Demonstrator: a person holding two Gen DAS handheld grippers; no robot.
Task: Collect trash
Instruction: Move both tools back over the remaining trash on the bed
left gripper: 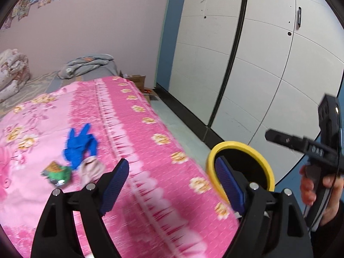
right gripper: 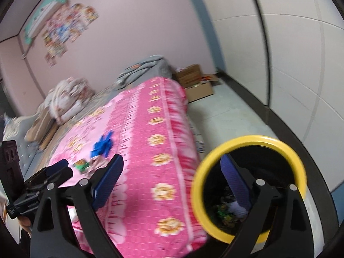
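On the pink floral bedcover (left gripper: 150, 142) lie a blue crumpled glove (left gripper: 79, 146), a green snack wrapper (left gripper: 57, 173) and a beige wad (left gripper: 91, 168), close together. My left gripper (left gripper: 172, 167) hovers open above the bed's near edge with nothing between its blue pads. A black bin with a yellow rim (right gripper: 249, 185) stands on the floor beside the bed, with green and pale scraps inside. My right gripper (right gripper: 172, 161) is open and empty, its right finger over the bin's mouth. The same glove (right gripper: 103, 145) and wrapper (right gripper: 81, 164) lie further back.
White wardrobe doors (left gripper: 247, 64) run along the right, with a narrow strip of floor (right gripper: 225, 111) between them and the bed. Cardboard boxes (right gripper: 197, 86) sit at the bed's far end. Folded quilts (right gripper: 68, 99) are piled by the pink wall. A hand (left gripper: 309, 185) holds the other tool.
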